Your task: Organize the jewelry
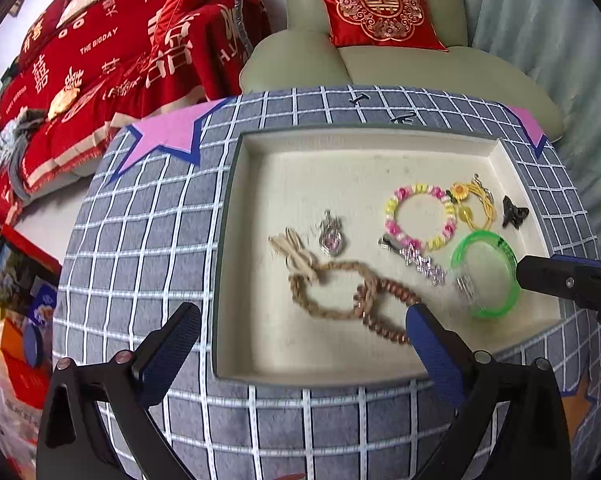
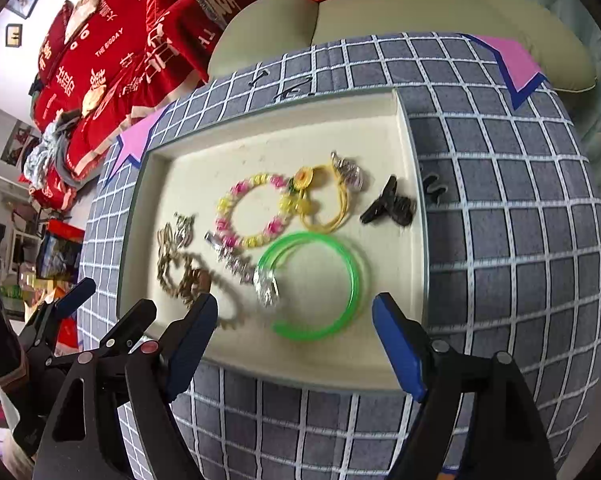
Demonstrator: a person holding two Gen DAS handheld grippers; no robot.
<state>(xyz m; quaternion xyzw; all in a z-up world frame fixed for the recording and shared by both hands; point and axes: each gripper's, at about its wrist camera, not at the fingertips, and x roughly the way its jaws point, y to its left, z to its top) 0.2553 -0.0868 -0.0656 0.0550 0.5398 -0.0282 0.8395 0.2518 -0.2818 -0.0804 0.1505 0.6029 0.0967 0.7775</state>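
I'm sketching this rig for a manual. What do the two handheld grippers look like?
Both match: the left gripper and right gripper each have two black angular arms with round silver rivets, tipped with blue, finely textured pads. One rivet beside the right gripper looks red. No cables or markings are visible.

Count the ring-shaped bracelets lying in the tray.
5: green bangle nearest the right gripper, pink-yellow beaded mid-tray, yellow cord with sunflower behind, and two linked brown ones, braided and beaded, left.
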